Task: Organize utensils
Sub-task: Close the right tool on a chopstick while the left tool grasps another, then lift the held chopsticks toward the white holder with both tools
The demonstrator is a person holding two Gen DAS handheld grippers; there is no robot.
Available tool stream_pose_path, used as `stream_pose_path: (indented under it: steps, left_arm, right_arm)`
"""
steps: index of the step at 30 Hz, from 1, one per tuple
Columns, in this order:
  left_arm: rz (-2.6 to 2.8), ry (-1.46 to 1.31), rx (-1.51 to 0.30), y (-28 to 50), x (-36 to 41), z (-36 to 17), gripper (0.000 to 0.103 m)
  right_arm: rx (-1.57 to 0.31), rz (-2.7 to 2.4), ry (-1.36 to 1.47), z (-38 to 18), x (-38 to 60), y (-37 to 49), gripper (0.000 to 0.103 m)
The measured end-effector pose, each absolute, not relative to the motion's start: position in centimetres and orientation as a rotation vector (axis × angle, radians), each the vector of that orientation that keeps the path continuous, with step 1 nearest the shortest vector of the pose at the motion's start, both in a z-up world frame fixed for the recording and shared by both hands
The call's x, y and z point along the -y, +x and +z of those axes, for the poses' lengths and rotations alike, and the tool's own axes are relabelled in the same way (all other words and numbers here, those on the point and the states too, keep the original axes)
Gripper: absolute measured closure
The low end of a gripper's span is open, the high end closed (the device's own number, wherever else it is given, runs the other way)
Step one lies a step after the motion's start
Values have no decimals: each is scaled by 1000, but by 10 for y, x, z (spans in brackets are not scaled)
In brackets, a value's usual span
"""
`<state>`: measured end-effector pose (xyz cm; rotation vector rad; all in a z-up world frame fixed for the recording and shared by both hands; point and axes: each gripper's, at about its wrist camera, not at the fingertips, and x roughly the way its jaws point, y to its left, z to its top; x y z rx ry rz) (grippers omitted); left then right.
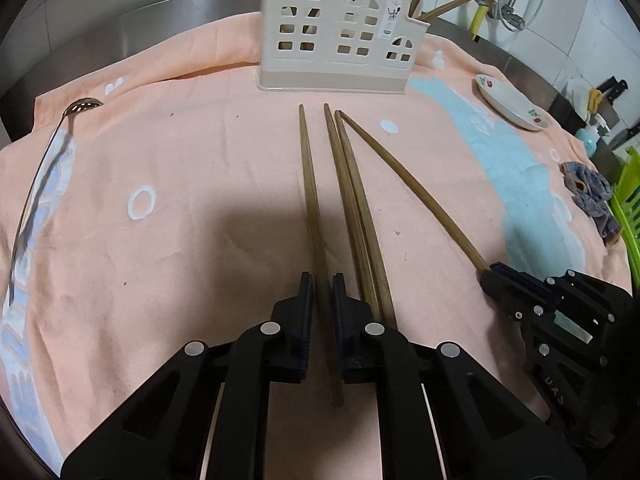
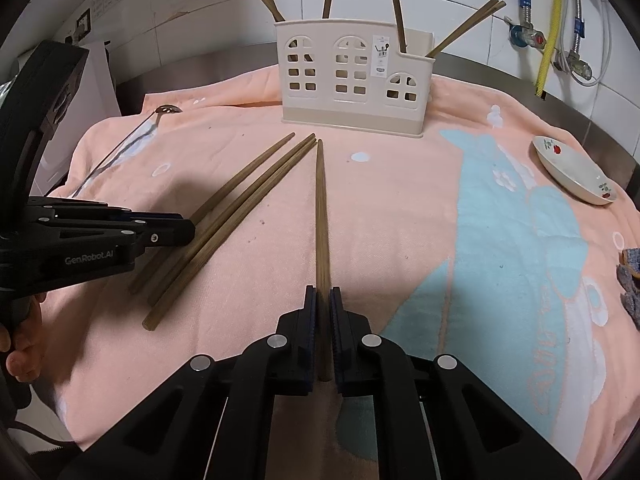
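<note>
Both grippers, left gripper (image 1: pixel 323 294) and right gripper (image 2: pixel 323 306), each pinch one chopstick (image 1: pixel 314 208); the utensil holder (image 2: pixel 352 80) holds more chopsticks.

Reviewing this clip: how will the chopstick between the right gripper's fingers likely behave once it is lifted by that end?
The chopstick looks like thin, straight wood, so probably stiff and light. The right gripper pinches it near one end, so the long free length may droop or pivot. Its smooth, narrow shaft could slip between the pads.
</note>
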<state>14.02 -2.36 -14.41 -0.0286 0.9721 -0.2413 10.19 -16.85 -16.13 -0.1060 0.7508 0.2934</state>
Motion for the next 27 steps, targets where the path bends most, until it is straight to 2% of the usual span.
stream_pose_path:
  steps: [11, 16, 27]
  left_arm:
    - [-239, -37, -977, 140, 24, -146, 91]
    - [-236, -34, -974, 140, 24, -144, 95]
    - [-278, -26, -833, 130, 16, -88, 96]
  right_arm:
    - [-755, 294, -104, -162, 167, 101, 96]
    - [-748, 294, -101, -160, 169, 100, 96]
    - [-580, 287, -96, -97, 179, 91, 97]
